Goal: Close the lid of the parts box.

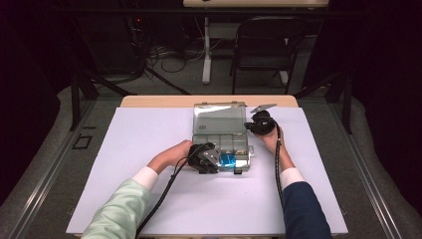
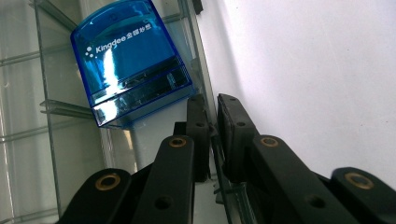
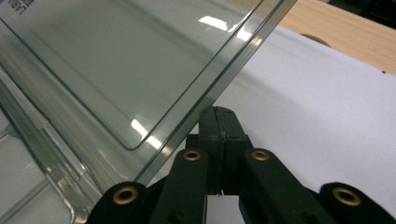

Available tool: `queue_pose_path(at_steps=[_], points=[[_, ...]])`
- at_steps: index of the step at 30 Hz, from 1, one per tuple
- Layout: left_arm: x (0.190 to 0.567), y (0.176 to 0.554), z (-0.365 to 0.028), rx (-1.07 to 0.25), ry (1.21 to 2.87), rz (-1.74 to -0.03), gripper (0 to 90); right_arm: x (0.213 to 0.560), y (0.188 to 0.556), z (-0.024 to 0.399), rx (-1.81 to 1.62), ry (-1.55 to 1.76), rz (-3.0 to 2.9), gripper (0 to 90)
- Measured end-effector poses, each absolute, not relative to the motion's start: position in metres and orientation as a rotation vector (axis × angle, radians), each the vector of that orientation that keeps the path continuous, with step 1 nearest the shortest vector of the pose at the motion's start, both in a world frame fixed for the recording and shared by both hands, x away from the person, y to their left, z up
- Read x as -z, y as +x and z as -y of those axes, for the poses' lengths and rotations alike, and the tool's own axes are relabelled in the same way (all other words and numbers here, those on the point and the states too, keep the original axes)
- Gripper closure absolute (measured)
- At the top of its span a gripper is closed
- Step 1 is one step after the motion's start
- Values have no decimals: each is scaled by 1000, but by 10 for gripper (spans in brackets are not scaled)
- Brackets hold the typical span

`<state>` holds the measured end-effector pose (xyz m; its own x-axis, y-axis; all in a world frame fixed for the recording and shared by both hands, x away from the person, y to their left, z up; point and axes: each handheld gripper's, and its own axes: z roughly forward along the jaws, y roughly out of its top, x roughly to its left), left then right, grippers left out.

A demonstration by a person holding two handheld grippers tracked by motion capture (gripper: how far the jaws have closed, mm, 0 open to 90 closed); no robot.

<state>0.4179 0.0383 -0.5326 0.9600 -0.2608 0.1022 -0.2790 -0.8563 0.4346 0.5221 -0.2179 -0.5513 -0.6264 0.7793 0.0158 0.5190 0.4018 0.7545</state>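
Note:
A clear plastic compartment box (image 1: 247, 149) lies open mid-table, its lid (image 1: 219, 118) standing up at the back. A blue translucent stamp (image 1: 228, 160) marked Kingdee (image 2: 128, 65) sits in a front compartment. My left gripper (image 1: 215, 162) is at the box's near edge; in the left gripper view its jaws (image 2: 212, 121) are shut on the thin clear wall (image 2: 198, 60), just beside the stamp. My right gripper (image 1: 248, 125) is by the lid's right edge. Its jaws (image 3: 219, 123) are pressed together with nothing between them, and the lid's edge (image 3: 210, 88) runs right against the left finger.
A white sheet (image 1: 149, 149) covers the wooden table (image 1: 159, 101); the box sits near its middle. Behind the table stand a dark folding chair (image 1: 268, 45) and a tangle of cables on the floor (image 1: 169, 57). Both forearms reach in from the near edge.

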Motion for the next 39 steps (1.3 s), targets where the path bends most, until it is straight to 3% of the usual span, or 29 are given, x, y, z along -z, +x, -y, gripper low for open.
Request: queue_pose_path(at_steps=[39], points=[[534,419,-36,-53,2665,395,836,529,518,220,-1168,1023,-2242,900]])
